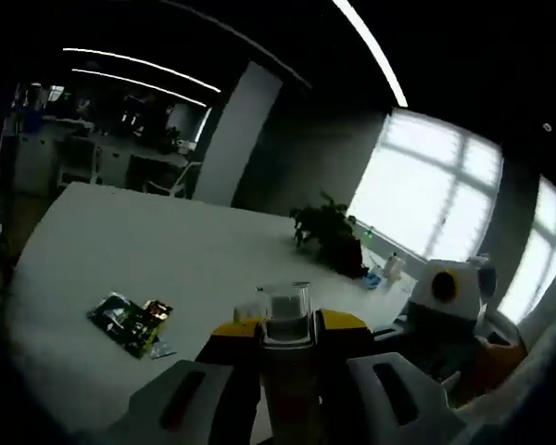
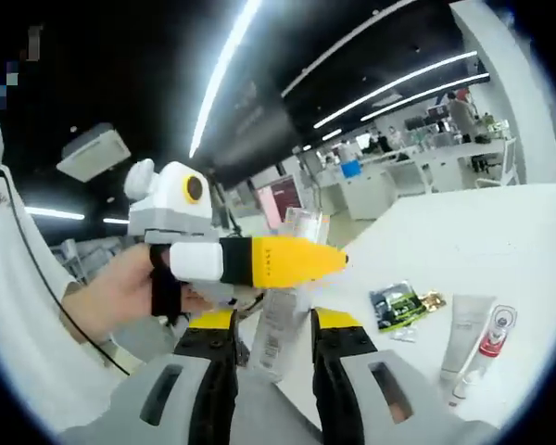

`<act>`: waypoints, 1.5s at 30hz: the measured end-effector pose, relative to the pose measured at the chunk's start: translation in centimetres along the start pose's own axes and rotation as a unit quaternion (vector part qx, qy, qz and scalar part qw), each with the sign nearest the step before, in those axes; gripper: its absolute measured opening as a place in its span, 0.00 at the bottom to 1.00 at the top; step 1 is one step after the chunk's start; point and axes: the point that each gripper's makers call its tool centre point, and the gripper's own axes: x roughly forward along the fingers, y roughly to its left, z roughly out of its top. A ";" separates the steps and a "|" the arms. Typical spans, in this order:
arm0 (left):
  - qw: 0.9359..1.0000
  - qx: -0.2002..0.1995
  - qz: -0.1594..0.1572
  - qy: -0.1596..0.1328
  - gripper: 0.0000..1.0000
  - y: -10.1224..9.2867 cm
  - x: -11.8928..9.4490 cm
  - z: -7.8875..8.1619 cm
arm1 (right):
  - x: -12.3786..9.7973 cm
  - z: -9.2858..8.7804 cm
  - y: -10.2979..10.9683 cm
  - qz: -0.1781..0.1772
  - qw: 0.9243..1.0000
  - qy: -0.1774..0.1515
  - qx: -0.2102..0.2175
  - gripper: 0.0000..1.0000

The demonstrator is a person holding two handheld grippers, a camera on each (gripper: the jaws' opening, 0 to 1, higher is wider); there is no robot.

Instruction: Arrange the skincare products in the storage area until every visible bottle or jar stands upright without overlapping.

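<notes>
A clear jar (image 1: 287,313) sits pinched between the yellow tips of the left gripper (image 1: 288,326), held up above the white table (image 1: 120,250). The jaws stand narrow, closed in on its sides.

The right gripper (image 2: 273,326) clamps a pale tube (image 2: 280,338) upright between its own yellow tips. There is printing on the tube, too blurred to read. In the right gripper view the left gripper crosses from the left, just above the tube, with a hand (image 2: 120,287) wrapped round its grip.

On the table beyond, a green sachet (image 2: 398,304) lies flat with a small gold packet (image 2: 433,299) touching it; their print is too small to make out. Nearby lie a white tube (image 2: 463,336) and, just beside it, a red-and-white bottle (image 2: 486,357), both on their sides.

Farther back stands a dark plant (image 1: 329,232) before bright windows (image 1: 435,195).
</notes>
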 end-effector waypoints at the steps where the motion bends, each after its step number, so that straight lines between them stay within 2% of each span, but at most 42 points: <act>1: 1.000 -0.027 -0.005 -0.013 0.22 0.2 0.1 0.1 | 0.1 -0.2 -0.2 -0.007 1.000 0.002 -0.005 0.24; 3: 0.996 -0.081 -0.025 -0.032 0.22 -0.5 0.0 0.6 | 0.4 -0.6 -0.3 -0.013 1.000 0.013 -0.009 0.23; 4: 0.995 -0.088 -0.023 -0.036 0.22 -0.5 0.0 0.7 | 0.6 -0.9 -0.1 -0.012 1.000 0.019 -0.014 0.25; 7: 0.997 -0.057 0.013 -0.043 0.22 -0.2 0.1 0.8 | 0.9 -1.4 -0.3 -0.032 0.999 0.030 -0.025 0.26; 11: 0.996 -0.044 0.032 -0.064 0.22 -0.6 0.1 1.1 | 0.7 -1.0 -1.1 -0.095 0.994 0.021 -0.049 0.23; 14: 0.996 -0.039 0.046 -0.073 0.22 -0.6 0.1 1.1 | 0.8 -1.0 -1.5 -0.116 0.992 0.008 -0.041 0.23; 17: 0.995 -0.035 0.053 -0.071 0.22 -0.5 0.3 0.9 | 0.8 -1.4 -1.8 -0.134 0.990 0.010 -0.050 0.23; 19: 0.995 -0.037 0.056 -0.073 0.21 -0.8 0.3 0.9 | 0.7 -1.4 -2.1 -0.140 0.989 0.009 -0.054 0.22; 22: 0.995 -0.010 0.055 -0.086 0.21 -1.5 0.2 1.5 | 0.3 -0.9 -2.5 -0.143 0.987 0.000 -0.067 0.21; 28: 0.995 0.027 0.039 -0.086 0.21 -2.3 0.3 2.0 | -0.2 -0.3 -2.6 -0.111 0.993 -0.021 -0.041 0.19; 31: 0.995 0.052 0.020 -0.080 0.21 -2.7 0.4 2.0 | -0.4 -0.5 -2.4 -0.097 0.995 -0.028 -0.025 0.19; 33: 0.995 0.071 -0.004 -0.072 0.21 -3.5 0.5 1.9 | -0.7 -0.5 -2.5 -0.089 0.995 -0.031 -0.020 0.19; 34: 0.995 0.069 -0.004 -0.073 0.21 -3.6 0.5 1.9 | -0.7 -0.4 -2.5 -0.081 0.996 -0.034 -0.017 0.19; 35: 0.994 0.077 -0.030 -0.066 0.21 -4.3 0.5 1.8 | -1.0 -0.4 -2.6 -0.077 0.996 -0.036 -0.015 0.19; 37: 0.994 0.075 -0.037 -0.068 0.22 -4.1 0.4 1.9 | -1.2 -0.4 -2.5 -0.062 0.997 -0.039 -0.018 0.19; 38: 0.993 0.073 -0.063 -0.064 0.22 -4.8 0.4 1.7 | -1.3 -0.3 -2.5 -0.057 0.997 -0.042 -0.021 0.19; 40: 0.992 0.074 -0.077 -0.063 0.23 -4.7 0.1 1.9 | -1.5 -0.2 -2.2 -0.037 0.998 -0.047 -0.028 0.19; 41: 0.990 0.075 -0.101 -0.059 0.23 -5.4 0.0 1.8 | -1.8 0.0 -2.1 -0.029 0.998 -0.053 -0.028 0.19; 43: 0.987 0.093 -0.121 -0.054 0.24 -5.6 -0.4 1.9 | -2.2 0.1 -1.5 0.002 0.998 -0.062 -0.021 0.19; 45: 0.981 0.104 -0.158 -0.045 0.25 -6.5 -0.8 1.8 | -2.6 0.3 -1.0 0.023 0.997 -0.070 -0.023 0.19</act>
